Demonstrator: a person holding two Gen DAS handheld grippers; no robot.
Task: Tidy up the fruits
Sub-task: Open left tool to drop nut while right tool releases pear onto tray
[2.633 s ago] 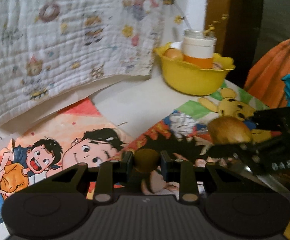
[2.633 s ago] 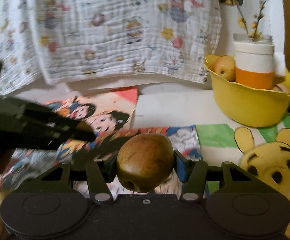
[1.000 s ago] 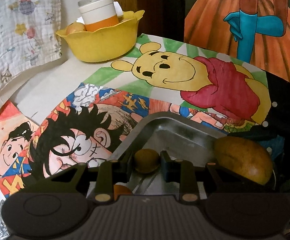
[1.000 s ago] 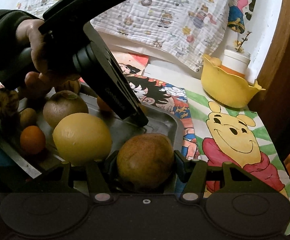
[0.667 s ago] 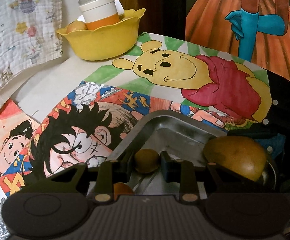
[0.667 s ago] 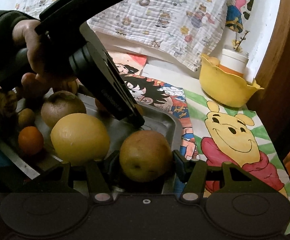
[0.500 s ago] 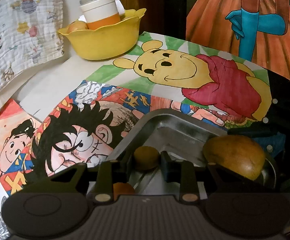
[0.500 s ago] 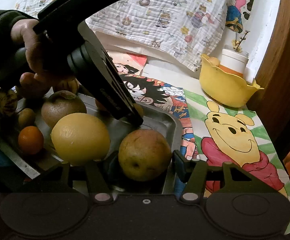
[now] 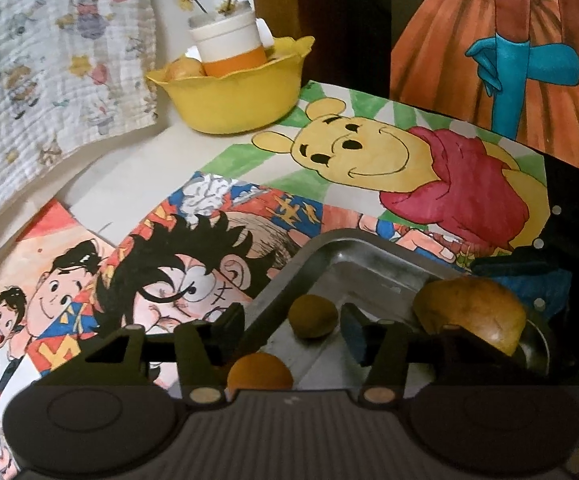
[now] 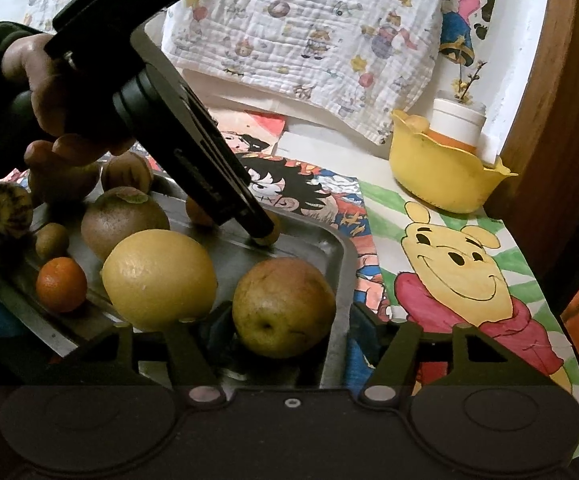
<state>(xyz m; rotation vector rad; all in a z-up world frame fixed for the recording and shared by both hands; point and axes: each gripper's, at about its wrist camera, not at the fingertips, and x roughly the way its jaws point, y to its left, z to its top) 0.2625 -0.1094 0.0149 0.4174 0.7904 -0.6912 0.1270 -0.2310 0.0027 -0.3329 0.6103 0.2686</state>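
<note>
Two fruits are being set down in the rectangular steel tray (image 10: pixel 341 256), the largest task item, which lies on the worktop (image 9: pixel 129 184) covered with cartoon drawings. The tray already carries a large yellow citrus (image 10: pixel 159 278), a brown round fruit with a green calyx (image 10: pixel 123 218), a small orange mandarin (image 10: pixel 61 284) and several smaller brown fruits along its far-left side.

Step in hand: release. The right tongs (image 10: pixel 289 320) are opening; the brown-yellow pear-like fruit (image 10: pixel 283 306) sits on the tray floor between the pads, which no longer press on it. The left tongs (image 9: pixel 293 322) are also opening; the small brown round fruit (image 9: pixel 313 316) rests on the tray floor between them, clear of both pads. A second small orange fruit (image 9: pixel 259 372) lies just beneath the left tongs.

Next move, as judged: withdraw each tool up and back along its own line, so that neither pad nudges the released fruit into a roll.

Edges and room: the pear-like fruit lies just beside the tray's near-right rim and close to the yellow citrus; the right pad hangs outside that rim. The small brown fruit lies near the tray's far corner. Open tray floor remains between the two released fruits. The scalloped yellow plastic bowl (image 10: pixel 441 172) stands well apart at the wall.
</note>
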